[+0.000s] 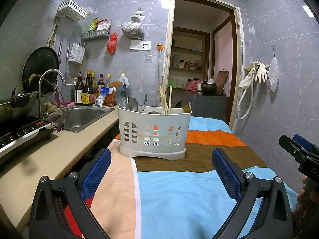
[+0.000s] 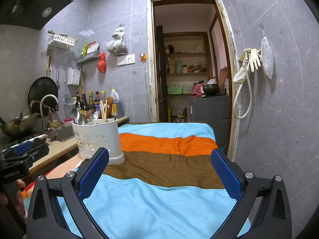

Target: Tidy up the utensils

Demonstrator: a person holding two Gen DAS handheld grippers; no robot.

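A grey-tiled kitchen with a sink counter on the left and an open doorway behind; in front lies a striped cloth (image 1: 179, 189) covering the bench. The white utensil caddy (image 1: 153, 133) stands upright on the cloth's brown band, holding spoons (image 1: 122, 99) and chopsticks (image 1: 165, 99) that point straight up. It sits dead ahead of the left tongs (image 1: 161, 171), and forward-left of the right tongs (image 2: 159, 171), so the left hand looks nearer. Both tongs are spread wide, holding nothing.
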